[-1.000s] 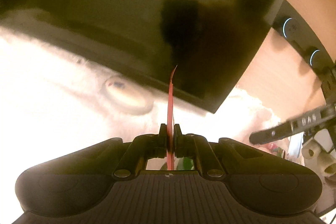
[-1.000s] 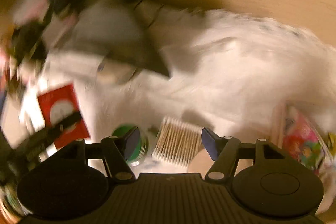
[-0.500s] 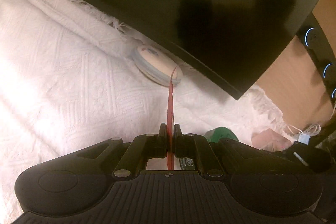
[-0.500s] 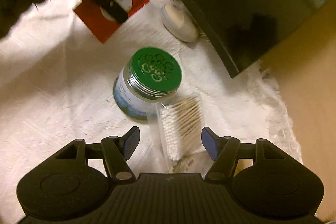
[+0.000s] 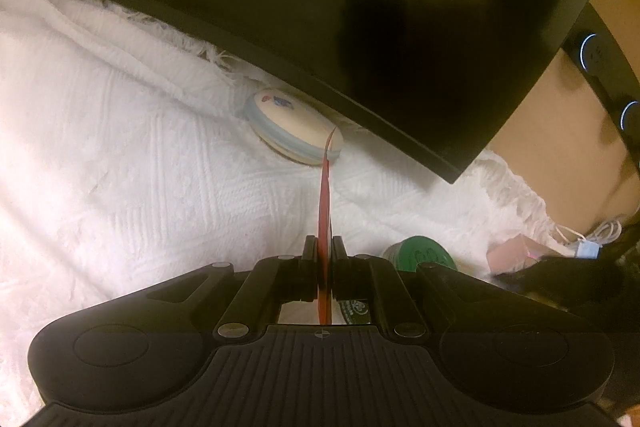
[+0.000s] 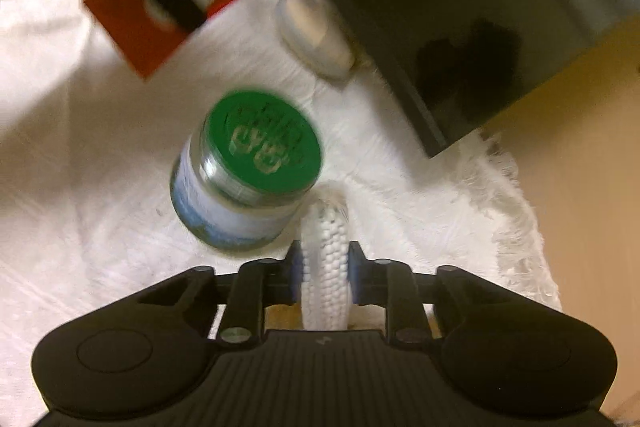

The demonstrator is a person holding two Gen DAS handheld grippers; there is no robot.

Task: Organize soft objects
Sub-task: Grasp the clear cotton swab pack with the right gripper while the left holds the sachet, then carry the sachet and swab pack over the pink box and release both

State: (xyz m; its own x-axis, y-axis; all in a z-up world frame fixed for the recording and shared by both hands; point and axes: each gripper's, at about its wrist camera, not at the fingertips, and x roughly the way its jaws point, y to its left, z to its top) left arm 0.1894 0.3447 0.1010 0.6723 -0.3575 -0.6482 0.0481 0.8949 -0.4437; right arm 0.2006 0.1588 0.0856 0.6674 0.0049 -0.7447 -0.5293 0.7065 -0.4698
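Observation:
My left gripper (image 5: 325, 247) is shut on a thin red packet (image 5: 325, 211), seen edge-on, held above a white textured cloth (image 5: 120, 155). In the right wrist view the same red packet (image 6: 140, 39) shows flat, with the left gripper on it. My right gripper (image 6: 325, 259) is shut on a clear pack of cotton swabs (image 6: 326, 267), seen end-on, next to a jar with a green lid (image 6: 260, 147). The jar's green lid (image 5: 420, 255) also shows in the left wrist view.
A large black glossy box (image 5: 360, 7) stands at the back on the cloth; it also shows in the right wrist view (image 6: 460, 7). A flat round white tin (image 5: 292, 131) lies against its base. Bare wooden surface (image 6: 580, 147) lies to the right. Cables (image 5: 584, 235) are far right.
My right gripper has closed on the cotton swab pack, which now stands end-on between the fingers. My left gripper has moved slightly closer to the cloth, still holding the red packet.

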